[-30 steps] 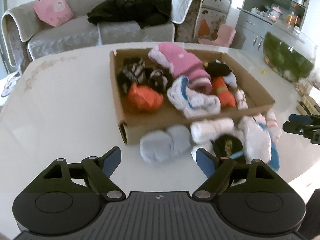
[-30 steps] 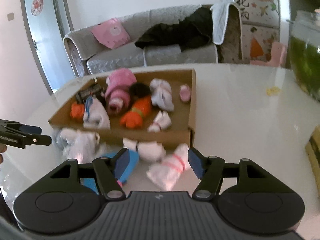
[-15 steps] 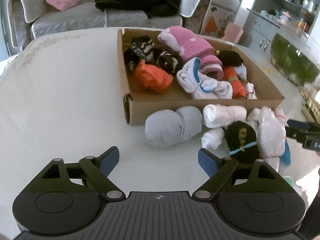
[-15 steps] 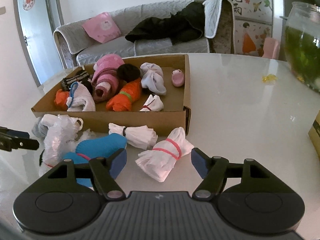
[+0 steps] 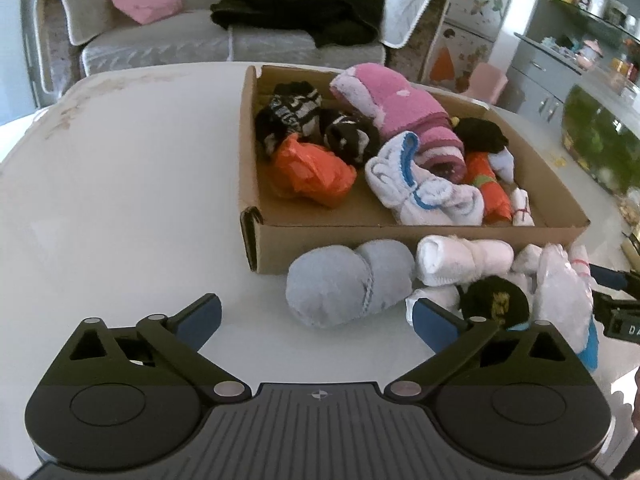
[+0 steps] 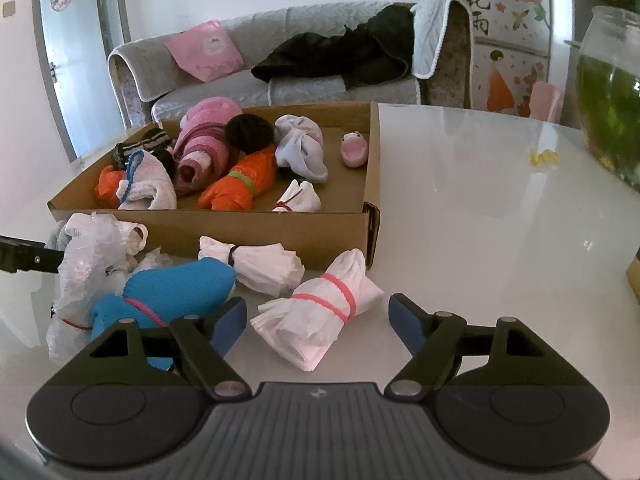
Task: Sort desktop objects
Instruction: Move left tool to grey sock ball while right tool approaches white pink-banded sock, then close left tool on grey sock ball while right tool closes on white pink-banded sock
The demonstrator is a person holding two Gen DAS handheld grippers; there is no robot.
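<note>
the left gripper [image 5: 316,320] has blue-padded jaws that are opening, now very wide, with nothing pressed between them; a grey sock ball [image 5: 348,280] lies just ahead of the gap, on the table [image 5: 120,184] and touching the near wall of the cardboard box [image 5: 420,244]. the right gripper [image 6: 318,320] also has its jaws opening, about mid-wide, and a white bundle with a pink band [image 6: 320,308] lies between the pads without either pad touching it (so nothing is held yet). that bundle sits just in front of the box's near right corner.

compared with a second ago, both grippers have sunk toward the table and both gaps have widened; the sock ball and the banded bundle now sit larger and lower in each view, closer to the pads. this reads as two approaches to a pickup, each jaw spreading to take in its item.

still outside the box, along its near wall: a white rolled sock [image 5: 464,256], a black sock ball [image 5: 496,300], a crinkled plastic bag [image 6: 92,252], a blue sock [image 6: 172,292] and a white bundle with a black tie [image 6: 260,264]. inside the box lie pink, orange, white and black socks already put away. sorting looks partly done.
</note>
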